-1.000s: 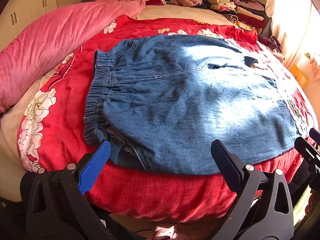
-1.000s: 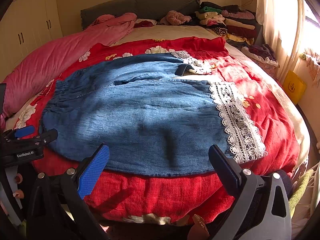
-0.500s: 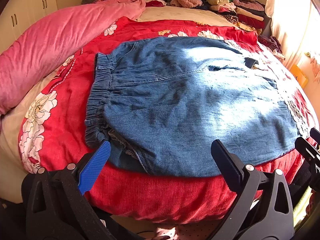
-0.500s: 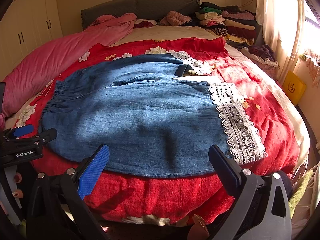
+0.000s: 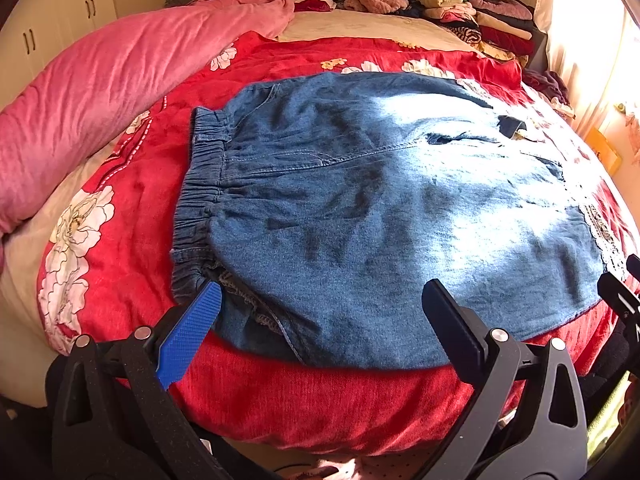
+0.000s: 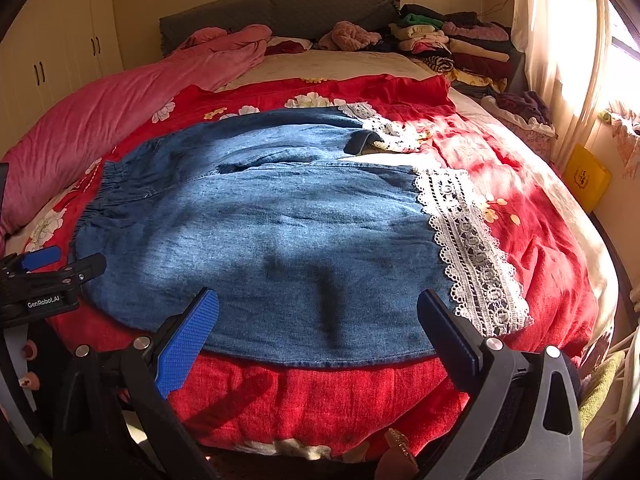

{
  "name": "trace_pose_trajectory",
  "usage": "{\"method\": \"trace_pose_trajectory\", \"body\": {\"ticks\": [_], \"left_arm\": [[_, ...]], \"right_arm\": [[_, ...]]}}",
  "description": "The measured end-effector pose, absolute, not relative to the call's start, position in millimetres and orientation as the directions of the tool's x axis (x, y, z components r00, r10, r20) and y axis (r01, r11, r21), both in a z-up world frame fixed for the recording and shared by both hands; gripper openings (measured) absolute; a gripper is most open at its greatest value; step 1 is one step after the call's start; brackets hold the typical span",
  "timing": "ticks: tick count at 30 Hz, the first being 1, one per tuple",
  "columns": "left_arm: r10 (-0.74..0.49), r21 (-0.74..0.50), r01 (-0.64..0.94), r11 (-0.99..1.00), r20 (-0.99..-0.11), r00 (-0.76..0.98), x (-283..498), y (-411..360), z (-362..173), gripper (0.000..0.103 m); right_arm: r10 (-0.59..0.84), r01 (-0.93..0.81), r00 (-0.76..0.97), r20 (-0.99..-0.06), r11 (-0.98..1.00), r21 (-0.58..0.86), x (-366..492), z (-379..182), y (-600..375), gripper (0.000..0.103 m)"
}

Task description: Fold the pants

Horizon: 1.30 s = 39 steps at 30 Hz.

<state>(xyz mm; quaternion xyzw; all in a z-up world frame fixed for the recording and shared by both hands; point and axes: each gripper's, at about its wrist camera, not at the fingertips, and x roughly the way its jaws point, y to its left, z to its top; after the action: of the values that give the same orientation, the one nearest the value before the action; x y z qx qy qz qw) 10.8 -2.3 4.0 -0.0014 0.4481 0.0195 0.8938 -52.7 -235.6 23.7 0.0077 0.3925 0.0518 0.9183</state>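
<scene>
Denim pants laid flat on the red floral bedspread of the bed, long axis running side to side across the near edge of the bed. The elastic waistband lies at the left end of the pants; the lace-trimmed hem lies at the right end. The left tongs are spread wide and hold nothing; they stand just off the near edge of the pants, toward the waistband end, the blue pad close by the near waistband corner. The right tongs are likewise spread and empty, off the same near edge but toward the hem end, the dark finger close to the lace. Each pair of tongs is thus nearer its own end of the pants. Judged from this layout, no fold is made yet; the next move probably calls for both to grip the near edge and carry it across the pants toward the far side.
</scene>
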Motion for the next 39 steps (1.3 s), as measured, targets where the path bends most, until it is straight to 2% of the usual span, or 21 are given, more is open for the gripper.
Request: {"method": "trace_pose_trajectory", "body": {"ticks": [9,15,22,24,26,28,30,32,35,37,39], "left_arm": [[0.026,0.012,-0.029,1.0,-0.809,0.588,33.1,-0.6,0.6,0.095],[0.009,-0.016,-0.038,0.999,-0.809,0.588,77.2,11.8,10.3,0.095],[0.094,0.018,-0.141,0.99,-0.825,0.557,137.9,40.5,3.7,0.095],[0.13,0.037,-0.176,0.984,-0.824,0.552,152.2,52.1,-1.6,0.095],[0.138,0.035,-0.198,0.98,-0.833,0.536,164.2,62.9,-8.3,0.095],[0.139,0.028,-0.219,0.975,-0.85,0.508,173.9,74.3,-18.8,0.095],[0.15,0.032,-0.242,0.97,-0.86,0.487,177.0,82.1,-27.9,0.095],[0.142,0.02,-0.253,0.967,-0.867,0.477,178.2,88.4,-35.6,0.095],[0.14,0.017,-0.251,0.968,-0.864,0.483,177.9,88.8,-40.1,0.095],[0.149,0.026,-0.25,0.968,-0.862,0.484,177.2,86.2,-40.7,0.095],[0.148,0.025,-0.249,0.968,-0.859,0.49,176.2,84.5,-41.6,0.095]], "right_arm": [[0.09,-0.09,0.688,-0.72,0.995,0.039,-8.8,33.2,-259.2,0.099],[0.074,-0.034,0.672,-0.737,0.997,0.07,63.6,39.9,-298.5,0.099],[0.072,0.018,0.605,-0.793,0.994,0.105,166.2,26.2,-343.3,0.099],[0.107,0.024,0.575,-0.811,0.989,0.148,192.0,16.7,-352.9,0.095],[0.162,0.049,0.526,-0.835,0.974,0.22,215.0,3.0,-364.9,0.07],[0.202,0.072,0.481,-0.853,0.961,0.268,232.7,-11.5,-371.1,0.064],[0.228,0.042,0.443,-0.867,0.961,0.274,243.6,-23.1,-367.6,0.051],[0.255,-0.01,0.411,-0.876,0.961,0.275,246.9,-30.0,-360.2,0.016],[0.205,-0.092,0.443,-0.873,0.979,0.183,245.4,-19.6,-351.5,0.011],[0.099,-0.101,0.487,-0.868,0.993,0.057,247.9,-10.4,-352.3,0.011],[0.051,-0.112,0.5,-0.864,0.994,-0.007,251.6,-9.4,-355.0,0.011]]}}
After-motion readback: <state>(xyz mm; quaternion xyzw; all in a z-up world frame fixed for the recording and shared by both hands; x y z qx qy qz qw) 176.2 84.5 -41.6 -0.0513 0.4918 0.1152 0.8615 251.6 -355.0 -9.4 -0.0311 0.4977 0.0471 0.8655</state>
